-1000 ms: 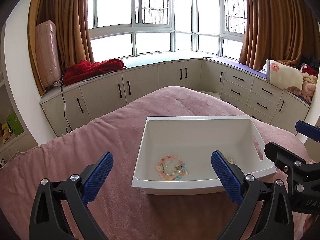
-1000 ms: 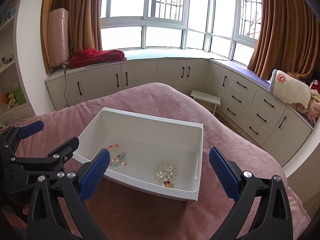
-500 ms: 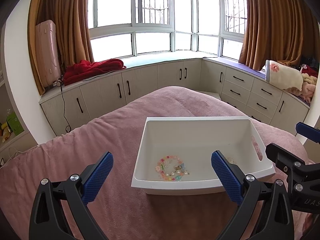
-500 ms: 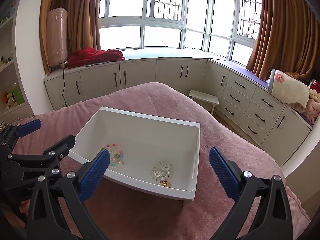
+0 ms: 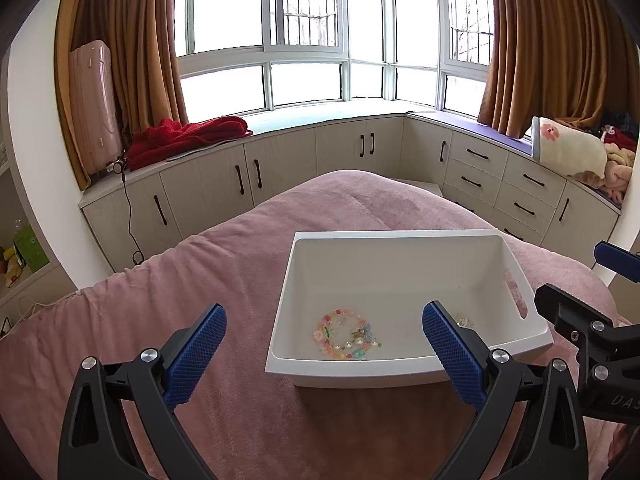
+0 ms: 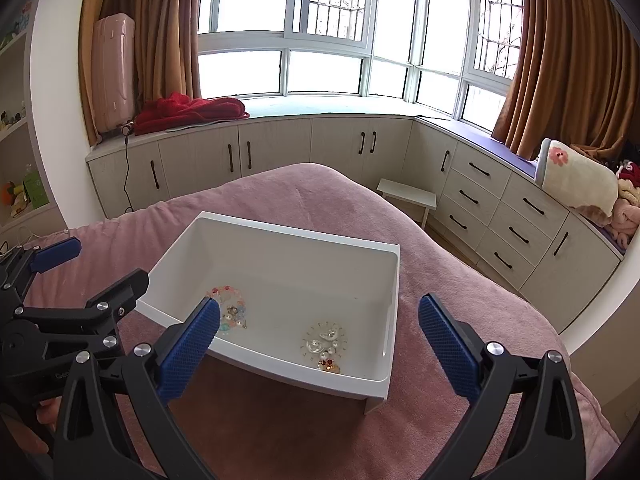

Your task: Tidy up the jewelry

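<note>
A white plastic bin sits on a pink bedspread; it also shows in the right wrist view. On its floor lie a colourful bead bracelet, also seen from the right, and a pearl-and-crystal jewelry piece, half hidden in the left view. My left gripper is open and empty, just short of the bin's near wall. My right gripper is open and empty, above the bin's near wall.
The pink bedspread spreads around the bin. Cabinets and a window seat curve behind the bed. A red blanket, a pink suitcase and a small white stool stand beyond. Pillows lie at right.
Both views have shifted slightly; the bin sits a little lower and further left in the right wrist view. Both grippers stay open and empty.
</note>
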The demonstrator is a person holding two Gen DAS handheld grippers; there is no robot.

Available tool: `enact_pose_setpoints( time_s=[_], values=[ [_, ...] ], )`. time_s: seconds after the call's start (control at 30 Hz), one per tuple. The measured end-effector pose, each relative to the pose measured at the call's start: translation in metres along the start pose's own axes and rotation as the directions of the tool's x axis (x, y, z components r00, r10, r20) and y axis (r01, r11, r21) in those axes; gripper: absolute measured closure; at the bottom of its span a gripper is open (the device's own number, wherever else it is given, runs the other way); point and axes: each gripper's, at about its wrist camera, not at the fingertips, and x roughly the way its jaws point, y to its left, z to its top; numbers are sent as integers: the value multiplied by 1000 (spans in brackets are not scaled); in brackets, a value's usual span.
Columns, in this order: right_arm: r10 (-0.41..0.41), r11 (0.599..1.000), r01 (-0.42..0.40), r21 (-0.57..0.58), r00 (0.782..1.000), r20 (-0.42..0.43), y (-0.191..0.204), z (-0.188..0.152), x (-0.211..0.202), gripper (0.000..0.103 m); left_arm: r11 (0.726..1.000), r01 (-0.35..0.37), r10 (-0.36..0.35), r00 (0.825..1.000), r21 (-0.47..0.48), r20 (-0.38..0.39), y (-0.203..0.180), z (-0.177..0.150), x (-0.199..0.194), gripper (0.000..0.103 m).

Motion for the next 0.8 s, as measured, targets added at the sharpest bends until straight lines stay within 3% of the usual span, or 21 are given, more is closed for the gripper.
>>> enact_pose_setpoints(
  time_s=[0.33, 0.53, 0.8],
  values=[
    [-1, 1000, 1, -4, 1000, -7, -1, -2, 1, 5, 1000, 8, -8, 1000, -9, -6, 3, -1, 0, 4],
    [-3, 1000, 3, -5, 1000, -13, 0, -4, 3, 5, 998, 60, -61, 998, -34, -32, 7, -2, 5, 4],
    [-1, 1000, 1, -7, 1000, -11, 0, -5, 2, 5, 999, 47, -47, 999, -21, -5, 6, -1, 2, 4]
  ],
)
